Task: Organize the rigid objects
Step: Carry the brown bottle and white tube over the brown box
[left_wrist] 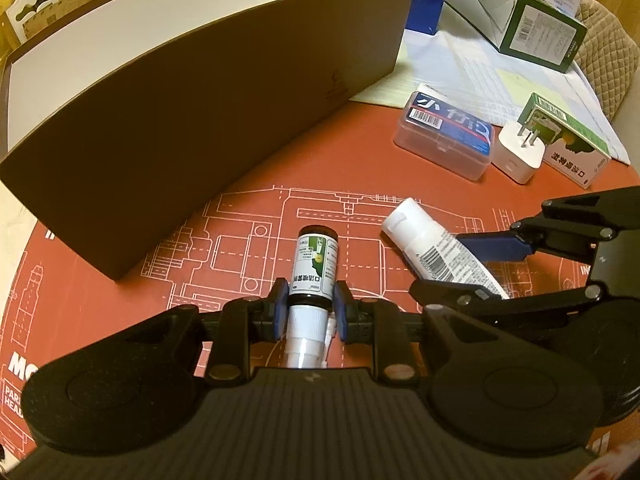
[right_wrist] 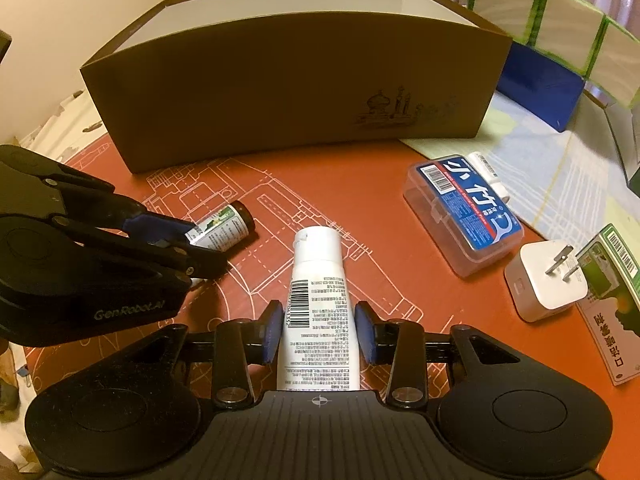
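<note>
Small dark-glass spray bottle with green-and-white label and white nozzle cap (left_wrist: 314, 268): lying on its side at lower centre of the left wrist view, dark base pointing away, clamped between the blue pads (left_wrist: 280, 308) of the left gripper (left_wrist: 309, 312), pads pressed against both sides at the shoulder. Same bottle visible left of centre in the right wrist view (right_wrist: 224, 227), resting on the red printed mat (right_wrist: 360, 216).

White plastic squeeze tube with barcode and fine print (right_wrist: 318, 312): lying flat at centre of the right wrist view, cap pointing away, set between the blue pads (right_wrist: 366, 332) of the right gripper (right_wrist: 319, 330). Pads close beside the tube walls; firm contact cannot be confirmed, so grip state undetermined. Tube at right of centre in the left wrist view (left_wrist: 436, 248).

Large brown cardboard box with white interior, open top (right_wrist: 280, 92): standing across the upper part of both views, behind both items, apart from them.

Clear plastic case with blue-and-red label (right_wrist: 464, 212): middle right. White wall plug with two metal prongs (right_wrist: 546, 280): just beside it, lower right. Green-and-white carton (right_wrist: 612, 300): far right edge, next to the plug.
</note>
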Available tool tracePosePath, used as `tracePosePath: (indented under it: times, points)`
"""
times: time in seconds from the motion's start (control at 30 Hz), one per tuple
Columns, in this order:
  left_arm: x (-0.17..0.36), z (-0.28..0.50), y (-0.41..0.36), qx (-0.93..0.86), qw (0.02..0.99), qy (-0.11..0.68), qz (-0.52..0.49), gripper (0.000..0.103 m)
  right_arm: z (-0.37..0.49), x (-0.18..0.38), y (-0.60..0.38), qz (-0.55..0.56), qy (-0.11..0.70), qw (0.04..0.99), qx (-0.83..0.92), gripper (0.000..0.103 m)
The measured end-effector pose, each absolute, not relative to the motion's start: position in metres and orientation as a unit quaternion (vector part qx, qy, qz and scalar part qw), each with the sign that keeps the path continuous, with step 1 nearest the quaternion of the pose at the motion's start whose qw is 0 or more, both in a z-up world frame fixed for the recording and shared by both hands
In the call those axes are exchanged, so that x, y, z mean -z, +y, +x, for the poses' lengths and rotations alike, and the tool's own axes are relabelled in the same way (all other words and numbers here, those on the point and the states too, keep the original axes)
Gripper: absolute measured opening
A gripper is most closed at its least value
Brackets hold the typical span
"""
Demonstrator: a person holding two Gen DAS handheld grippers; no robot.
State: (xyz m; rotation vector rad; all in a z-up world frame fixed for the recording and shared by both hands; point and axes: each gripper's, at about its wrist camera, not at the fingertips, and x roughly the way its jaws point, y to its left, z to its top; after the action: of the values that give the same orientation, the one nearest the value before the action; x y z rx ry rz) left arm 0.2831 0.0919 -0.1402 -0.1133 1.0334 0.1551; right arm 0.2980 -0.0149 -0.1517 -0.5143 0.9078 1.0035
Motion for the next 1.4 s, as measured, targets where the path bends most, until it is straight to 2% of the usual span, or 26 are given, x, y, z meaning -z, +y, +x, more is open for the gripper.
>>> tracePosePath:
  times: [0.37,0.77,1.07,1.4]
  points:
    - [0.127,0.272,0.093,-0.058,0.869,0.483,-0.085,0.019,0.3,0.147,-0.021,-0.218,0.43,0.734,-0.478,0.034]
    - [0.047,0.262,0.115,-0.079,0.896,0.421,-0.115,0.019,0.325,0.083,-0.026,-0.16,0.402,0.747,-0.505,0.034]
    - [-0.006,0.29,0.15,-0.115,0.914,0.373,-0.114,0.019,0.358,0.03,0.016,-0.146,0.345,0.751,-0.544,0.034]
    - [-0.009,0.35,0.211,-0.158,0.906,0.375,-0.12,0.019,0.394,0.007,0.1,-0.132,0.329,0.745,-0.565,0.034]
